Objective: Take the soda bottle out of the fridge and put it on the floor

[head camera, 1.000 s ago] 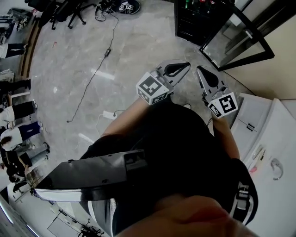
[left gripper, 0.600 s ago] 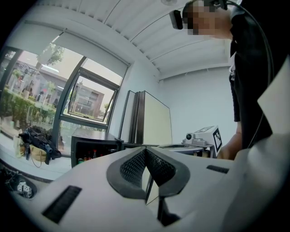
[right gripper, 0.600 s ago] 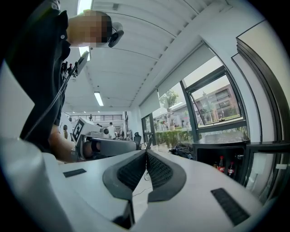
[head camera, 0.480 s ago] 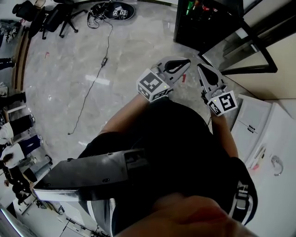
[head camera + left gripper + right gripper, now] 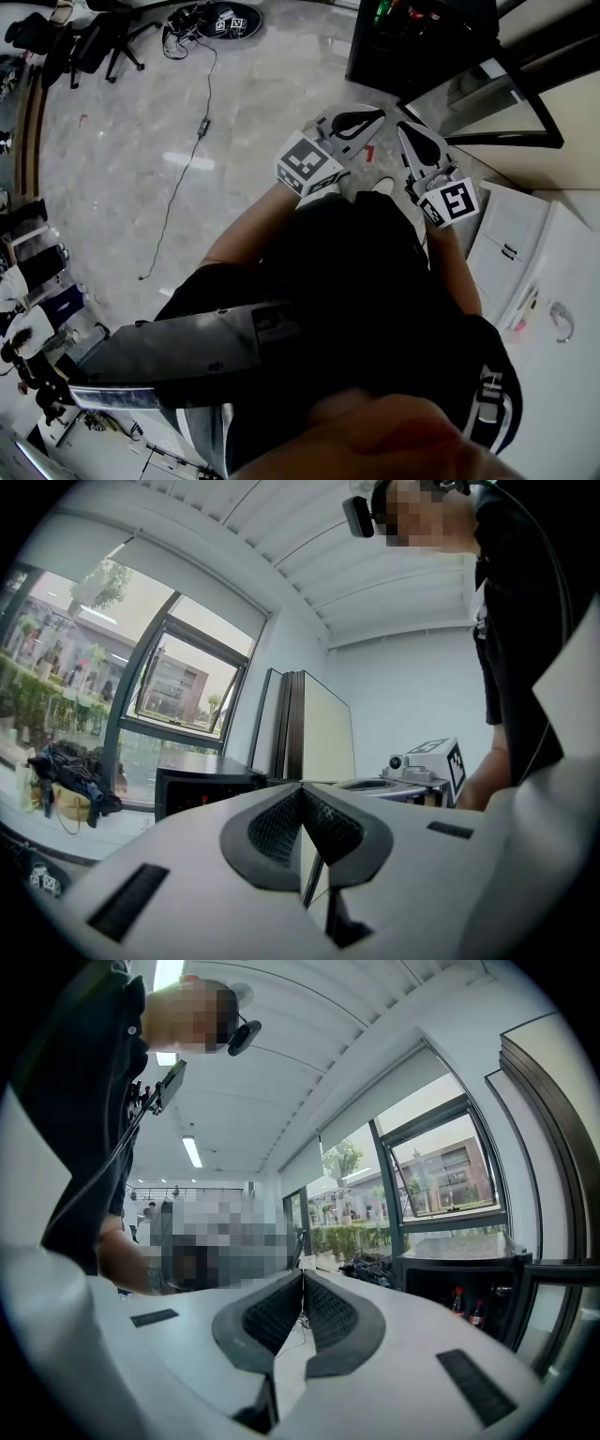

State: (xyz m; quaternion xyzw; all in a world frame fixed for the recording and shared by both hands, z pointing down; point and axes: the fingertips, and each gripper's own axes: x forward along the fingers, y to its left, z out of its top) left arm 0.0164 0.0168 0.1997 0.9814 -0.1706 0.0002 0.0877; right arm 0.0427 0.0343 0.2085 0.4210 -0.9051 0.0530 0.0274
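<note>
The black fridge stands at the top right of the head view, its glass door swung open. Coloured bottles show inside it. In the right gripper view the fridge is at the right, with two red-capped soda bottles on a shelf. My left gripper and right gripper are held side by side above the floor, short of the fridge. Both are shut and hold nothing. The left gripper's pads meet, and so do the right gripper's pads.
A white cabinet stands close on the right. A power cable trails across the marble floor. Office chairs and a round marker plate lie at the top left. People stand at the left edge.
The fridge and floor have slid a little in the head view as the person shifts towards the fridge. Both grippers stay shut and keep the same pose side by side.
</note>
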